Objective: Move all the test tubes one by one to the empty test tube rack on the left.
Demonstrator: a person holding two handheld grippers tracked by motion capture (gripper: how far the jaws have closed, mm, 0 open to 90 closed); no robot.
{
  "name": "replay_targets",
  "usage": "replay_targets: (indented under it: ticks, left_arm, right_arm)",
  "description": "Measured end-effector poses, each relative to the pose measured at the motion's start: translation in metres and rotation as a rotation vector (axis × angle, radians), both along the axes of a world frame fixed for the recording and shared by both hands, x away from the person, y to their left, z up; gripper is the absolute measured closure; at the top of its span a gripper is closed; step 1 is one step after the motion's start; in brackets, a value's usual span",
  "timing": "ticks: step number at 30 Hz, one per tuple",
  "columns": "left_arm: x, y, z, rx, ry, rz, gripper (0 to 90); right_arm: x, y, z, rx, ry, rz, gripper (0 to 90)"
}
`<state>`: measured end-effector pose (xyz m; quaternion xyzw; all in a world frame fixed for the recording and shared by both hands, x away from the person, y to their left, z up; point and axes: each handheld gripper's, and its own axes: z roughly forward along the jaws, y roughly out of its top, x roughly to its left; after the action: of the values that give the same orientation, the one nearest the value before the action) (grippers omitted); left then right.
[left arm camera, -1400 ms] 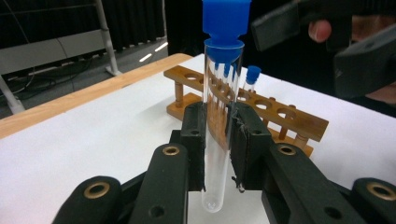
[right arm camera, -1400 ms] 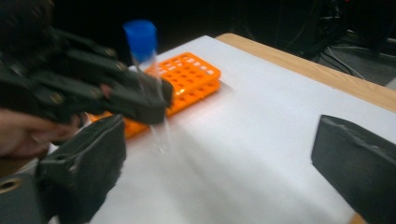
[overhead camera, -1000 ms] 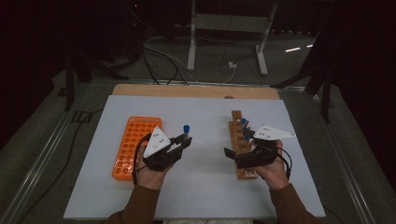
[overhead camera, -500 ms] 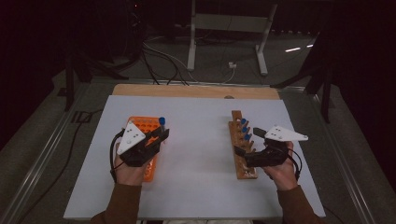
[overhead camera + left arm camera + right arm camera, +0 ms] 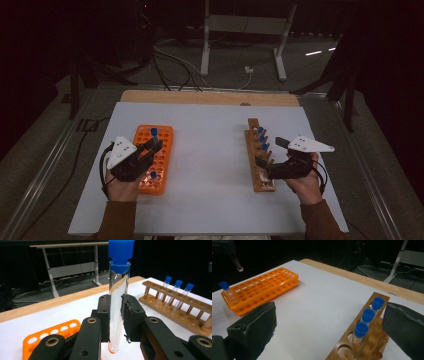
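- Now, on my left, the left tongs [image 5: 150, 146] are clenched on a tube [image 5: 118, 307], pads pressing its glass wall on both sides; it stands upright in the grip, blue cap on top.
- The tube hangs over the orange rack [image 5: 156, 161], its rounded bottom clear of the holes; one capped tube [image 5: 153, 175] already stands in that rack's near end.
- Mid-worktop [image 5: 210, 160] is white sheet between the two racks.
- To my right, the wooden rack [image 5: 259, 160] carries three blue-capped tubes [image 5: 367, 315] in a row.
- The right tongs [image 5: 261, 167] are released, jaws spread wide beside the wooden rack, gripping nothing.
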<state>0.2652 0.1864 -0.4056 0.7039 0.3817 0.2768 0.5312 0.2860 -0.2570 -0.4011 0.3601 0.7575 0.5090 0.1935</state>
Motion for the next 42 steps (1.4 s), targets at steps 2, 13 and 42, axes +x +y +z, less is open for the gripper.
replay_targets:
  ticks: [2, 13, 42]
  left_arm:
    - [-0.001, 0.002, -0.001, 0.008, 0.003, 0.006, 78.0]
    - [-0.005, 0.014, -0.012, 0.016, 0.028, 0.027, 78.0]
    - [-0.028, 0.038, -0.06, -0.028, 0.141, -0.006, 77.9]
  right_arm:
    - [0.0, -0.001, 0.0, 0.0, 0.002, -0.004, 0.0]
    - [-0.003, -0.007, -0.003, -0.006, 0.003, -0.016, 0.0]
    - [-0.006, -0.015, -0.01, 0.005, 0.011, -0.021, 0.0]
